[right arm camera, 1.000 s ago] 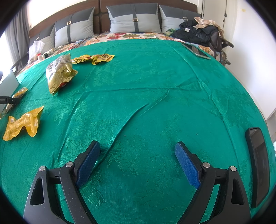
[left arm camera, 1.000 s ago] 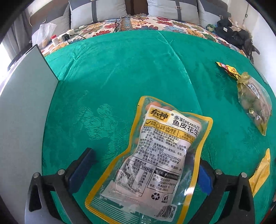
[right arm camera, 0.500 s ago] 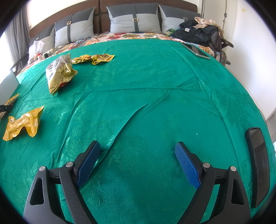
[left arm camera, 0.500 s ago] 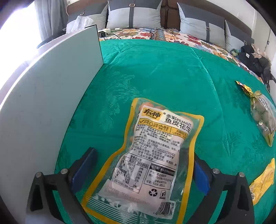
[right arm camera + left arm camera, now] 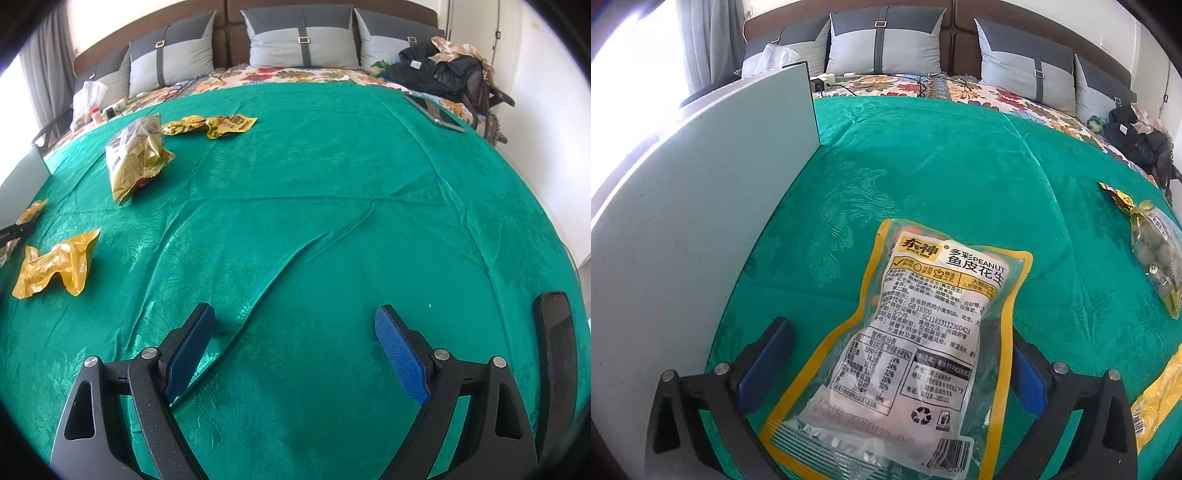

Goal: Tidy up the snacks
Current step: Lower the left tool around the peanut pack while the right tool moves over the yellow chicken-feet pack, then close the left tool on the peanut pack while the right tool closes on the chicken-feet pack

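The peanut bag [image 5: 923, 332] is seen between the left gripper [image 5: 897, 354] fingers, above the green bedspread [image 5: 942, 166] beside a grey board [image 5: 683, 221]; whether it is clamped cannot be told — the left pad stands clear of it. The right gripper [image 5: 295, 347] is spread wide, empty. The glossy bag could slip — its contents shift.

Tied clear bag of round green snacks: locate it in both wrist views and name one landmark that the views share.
Left wrist view: the tied bag lies at the right edge, about mid height, on the green bedspread.
Right wrist view: the same bag lies in the upper left.
Shared landmark: the flat yellow wrapper lying just beyond the bag in both views.
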A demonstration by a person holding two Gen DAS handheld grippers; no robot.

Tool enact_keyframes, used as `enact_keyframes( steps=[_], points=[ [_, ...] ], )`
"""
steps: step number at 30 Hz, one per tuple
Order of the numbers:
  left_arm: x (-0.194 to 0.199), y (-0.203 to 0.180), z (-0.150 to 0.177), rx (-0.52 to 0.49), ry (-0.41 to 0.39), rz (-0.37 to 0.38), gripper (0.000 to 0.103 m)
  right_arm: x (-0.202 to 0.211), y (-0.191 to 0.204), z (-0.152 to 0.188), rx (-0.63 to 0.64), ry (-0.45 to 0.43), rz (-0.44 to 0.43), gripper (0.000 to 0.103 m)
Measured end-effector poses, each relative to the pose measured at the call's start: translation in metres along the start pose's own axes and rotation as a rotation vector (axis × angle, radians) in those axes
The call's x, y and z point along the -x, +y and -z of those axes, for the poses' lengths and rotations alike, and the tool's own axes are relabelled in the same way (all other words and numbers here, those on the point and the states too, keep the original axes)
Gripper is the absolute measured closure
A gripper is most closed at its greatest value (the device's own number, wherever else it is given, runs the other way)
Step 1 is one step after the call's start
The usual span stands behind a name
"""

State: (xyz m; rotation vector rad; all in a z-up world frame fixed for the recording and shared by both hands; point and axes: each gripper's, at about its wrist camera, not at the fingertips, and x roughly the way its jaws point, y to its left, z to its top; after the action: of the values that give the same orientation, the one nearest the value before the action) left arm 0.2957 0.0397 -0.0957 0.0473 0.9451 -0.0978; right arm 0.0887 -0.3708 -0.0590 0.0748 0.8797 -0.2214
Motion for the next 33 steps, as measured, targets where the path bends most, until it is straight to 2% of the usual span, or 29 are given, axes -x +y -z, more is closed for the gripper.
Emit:
enact_keyframes(
  steps=[3,6,8,13,16,18,20,21,22,26,28,30,31,33],
  points=[
    [0.000,0.000,0.000,0.000,0.000,0.000,0.000,-0.020,0.001,-0.059,0.107,-0.047,-0.011,0.013],
    [0.000,0.000,0.000,0.000,0.000,0.000,0.000,-0.067,0.016,-0.117,0.232,0.039,-0.030,0.013],
    [0.000,0.000,0.000,0.000,0.000,0.000,0.000,-0.093,0.033,-0.145,0.302,0.083,-0.072,0.013],
    [0.000,0.000,0.000,0.001,0.000,0.001,0.000,-0.133,0.092,-0.183,0.521,0.106,-0.123,0.013],
    [0.000,0.001,0.000,0.001,-0.001,0.001,0.000,-0.154,0.112,-0.194,0.533,0.170,-0.171,0.013],
    [0.000,0.000,0.000,0.001,0.000,0.001,0.000,-0.163,0.109,-0.200,0.448,0.226,-0.214,0.017],
    [0.000,0.000,0.000,0.001,-0.001,0.001,0.000,-0.161,0.097,-0.204,0.339,0.232,-0.233,0.041],
    [0.000,0.000,0.000,0.001,-0.001,0.001,0.000,-0.157,0.092,-0.204,0.312,0.227,-0.183,0.065],
    [0.000,0.000,0.000,0.001,-0.001,0.001,0.000,-0.155,0.084,-0.202,0.275,0.243,-0.150,0.073],
    [0.000,0.000,0.000,0.001,-0.001,0.001,0.000,-0.126,0.043,-0.179,0.086,0.280,-0.211,0.076],
    [0.000,0.000,0.000,0.001,-0.001,0.001,0.000,-0.104,0.020,-0.156,-0.062,0.303,-0.346,0.078],
    [0.000,0.000,0.000,0.001,-0.001,0.001,0.000,-0.086,-0.003,-0.125,-0.246,0.357,-0.538,0.080],
    [0.000,0.000,0.000,0.001,-0.001,0.001,0.000,-0.076,-0.011,-0.104,-0.329,0.393,-0.628,0.084],
    [0.000,0.001,0.000,0.001,-0.001,0.001,0.000,-0.062,-0.021,-0.064,-0.436,0.453,-0.719,0.085]
  ],
)
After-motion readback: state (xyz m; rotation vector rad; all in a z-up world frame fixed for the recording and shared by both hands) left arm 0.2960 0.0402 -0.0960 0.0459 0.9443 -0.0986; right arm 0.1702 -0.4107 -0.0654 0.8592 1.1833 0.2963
